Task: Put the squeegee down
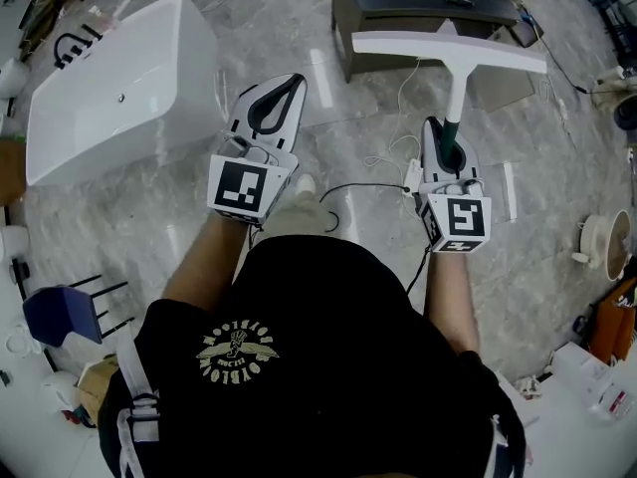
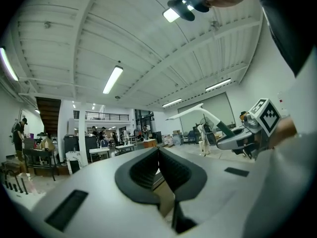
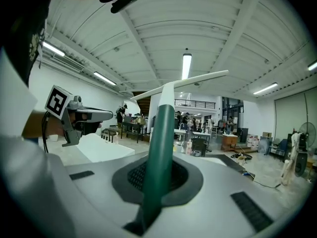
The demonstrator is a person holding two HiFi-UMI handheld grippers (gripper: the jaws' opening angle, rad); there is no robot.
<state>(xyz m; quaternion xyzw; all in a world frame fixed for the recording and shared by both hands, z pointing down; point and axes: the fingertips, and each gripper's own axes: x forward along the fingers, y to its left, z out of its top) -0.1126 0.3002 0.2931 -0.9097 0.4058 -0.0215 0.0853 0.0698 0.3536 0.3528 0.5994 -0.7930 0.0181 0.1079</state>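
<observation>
The squeegee (image 1: 450, 56) has a long white blade and a green handle, and it is held out level above the grey marble floor. My right gripper (image 1: 447, 135) is shut on the green handle (image 3: 159, 148), with the blade (image 3: 184, 82) crosswise beyond the jaws. Empty and shut, my left gripper (image 1: 295, 84) hovers to the left at about the same height, its ribbed pads (image 2: 171, 170) meeting with nothing between them. The left gripper view also catches the squeegee (image 2: 197, 111) and the right gripper (image 2: 241, 136) off to its right. The left gripper (image 3: 83, 115) is visible in the right gripper view.
A white bathtub (image 1: 117, 90) lies on the floor to the left. A dark cabinet (image 1: 398, 18) with a white basin stands just beyond the squeegee blade. Cables (image 1: 373, 172) trail across the floor between the grippers. A blue chair (image 1: 62, 313) sits at lower left.
</observation>
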